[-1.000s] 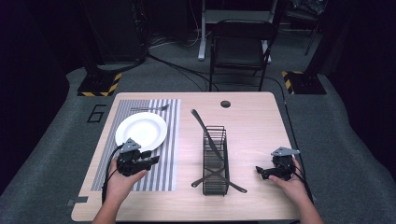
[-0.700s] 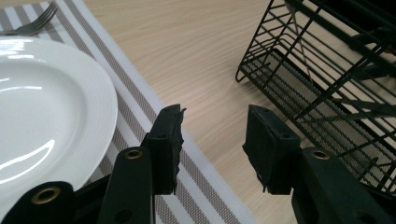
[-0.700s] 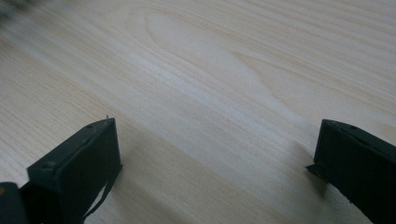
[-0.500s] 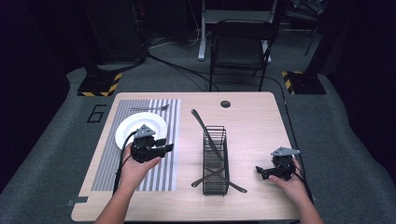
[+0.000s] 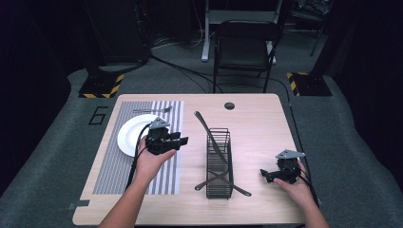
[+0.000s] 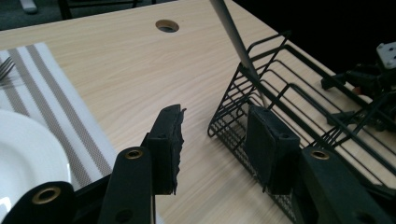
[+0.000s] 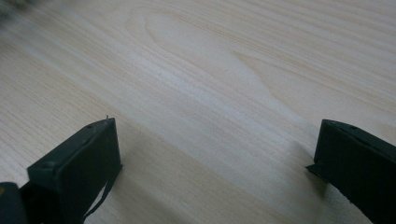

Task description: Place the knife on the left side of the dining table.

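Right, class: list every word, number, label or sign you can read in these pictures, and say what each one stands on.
"6" – one large dark digit on the grey floor mat, just off the table's far left corner, seen in the high view.
Yellow and black hazard stripes mark the stand bases on the floor: a warning pattern, no words.
Nothing readable on the plate, striped placemat, wire basket or either claw.

We see a pale wood table (image 5: 266, 123) on grey carpet (image 5: 342, 123), a black chair (image 5: 244, 47) behind it, cables (image 5: 180, 71) trailing across the floor, and darkness beyond.
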`<state>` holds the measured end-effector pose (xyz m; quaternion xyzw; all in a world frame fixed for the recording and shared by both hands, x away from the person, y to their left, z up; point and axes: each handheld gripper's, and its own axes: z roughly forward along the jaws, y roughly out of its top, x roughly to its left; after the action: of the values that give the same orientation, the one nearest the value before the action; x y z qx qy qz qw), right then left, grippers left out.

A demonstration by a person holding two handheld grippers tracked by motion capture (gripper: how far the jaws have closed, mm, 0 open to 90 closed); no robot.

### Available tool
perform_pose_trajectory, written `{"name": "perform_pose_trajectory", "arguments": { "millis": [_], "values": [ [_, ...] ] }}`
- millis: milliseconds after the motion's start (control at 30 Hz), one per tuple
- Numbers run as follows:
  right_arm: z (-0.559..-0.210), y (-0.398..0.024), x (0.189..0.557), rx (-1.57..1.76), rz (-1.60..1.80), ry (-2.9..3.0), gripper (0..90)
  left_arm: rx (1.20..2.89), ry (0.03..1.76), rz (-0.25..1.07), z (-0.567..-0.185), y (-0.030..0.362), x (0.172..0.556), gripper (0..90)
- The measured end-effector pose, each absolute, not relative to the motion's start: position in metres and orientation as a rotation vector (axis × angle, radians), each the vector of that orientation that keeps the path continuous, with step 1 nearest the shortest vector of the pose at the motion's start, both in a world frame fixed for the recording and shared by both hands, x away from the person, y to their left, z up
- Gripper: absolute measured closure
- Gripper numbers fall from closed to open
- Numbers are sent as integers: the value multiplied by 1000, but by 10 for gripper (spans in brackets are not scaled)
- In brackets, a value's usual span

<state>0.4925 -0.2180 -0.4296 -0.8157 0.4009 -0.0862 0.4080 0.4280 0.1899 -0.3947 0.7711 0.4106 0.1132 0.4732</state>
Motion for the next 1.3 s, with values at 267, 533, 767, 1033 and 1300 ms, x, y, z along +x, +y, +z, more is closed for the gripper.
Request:
{"name": "perform_pose_trajectory", "arguments": {
  "millis": [267, 533, 767, 1033, 1300],
  "values": [
    [-430, -218, 493, -2056, -217, 1011, 0, 1878, 999, 283, -392, 179, 442, 557],
    [-430, -218, 493, -2055, -216, 1010, 0, 1866, 1005, 290, -388, 172, 455, 557],
    [-430, -218, 493, -2056, -217, 1011, 0, 1833, 1012, 303, -382, 161, 466, 548],
    [-430, -218, 493, -2056, -217, 1011, 0, 1798, 1026, 314, -383, 152, 477, 545],
    [-430, -218, 493, -2056, -217, 1010, 0, 1769, 1014, 310, -379, 148, 490, 550]
  ]
}}
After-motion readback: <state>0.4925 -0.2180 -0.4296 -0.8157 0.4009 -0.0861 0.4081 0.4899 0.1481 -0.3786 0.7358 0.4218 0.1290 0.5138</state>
